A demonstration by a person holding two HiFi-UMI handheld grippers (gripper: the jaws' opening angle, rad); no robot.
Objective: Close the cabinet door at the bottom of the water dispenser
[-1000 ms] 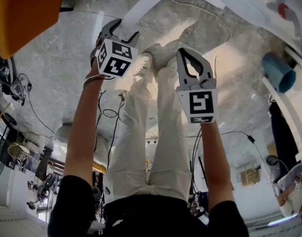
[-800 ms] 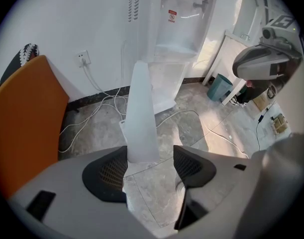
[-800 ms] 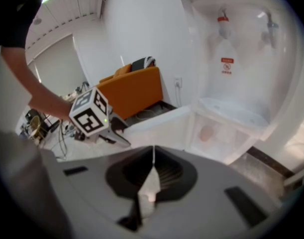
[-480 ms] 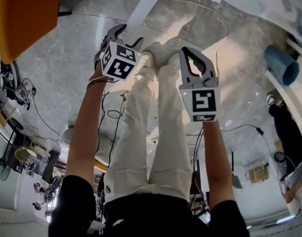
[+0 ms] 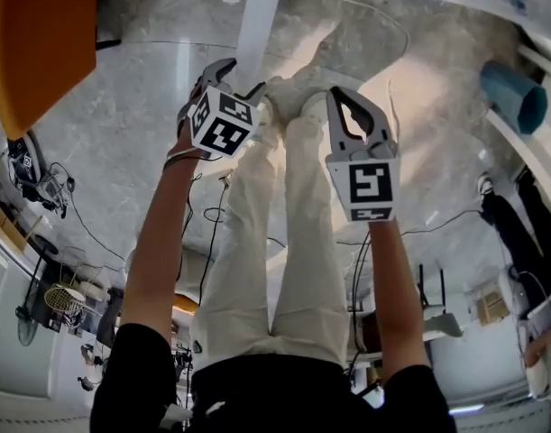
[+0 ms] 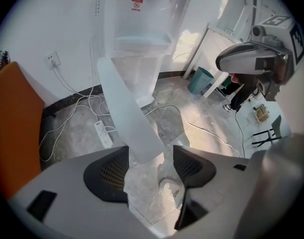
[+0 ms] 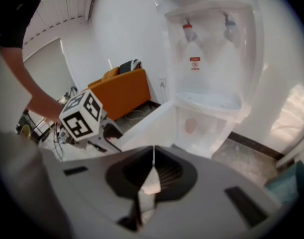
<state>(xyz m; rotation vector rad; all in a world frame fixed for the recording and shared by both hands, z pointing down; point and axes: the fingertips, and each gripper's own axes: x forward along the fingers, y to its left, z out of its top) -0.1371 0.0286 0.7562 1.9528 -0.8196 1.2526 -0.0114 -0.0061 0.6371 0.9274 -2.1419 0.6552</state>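
The white water dispenser (image 7: 211, 59) stands against the wall with its bottom cabinet (image 7: 204, 126) open. The white door (image 7: 147, 126) swings out to the left. In the left gripper view the door (image 6: 129, 108) runs down from the dispenser (image 6: 142, 14), and its free edge lies between the spread jaws of my left gripper (image 6: 151, 163). In the head view the left gripper (image 5: 239, 75) is open at the door's (image 5: 257, 16) lower end. My right gripper (image 5: 336, 96) hangs beside it above the person's shoes, shut and empty, its jaws (image 7: 152, 171) pressed together.
An orange sofa (image 5: 41, 34) stands to the left. A power strip (image 6: 103, 133) and loose cables lie on the marble floor by the wall. A teal bin (image 5: 514, 97) sits at the right beside a white table leg (image 6: 196, 59).
My left gripper has crept a little to the right, closer to the door's edge. The right gripper has barely moved. The head view has tilted slightly.
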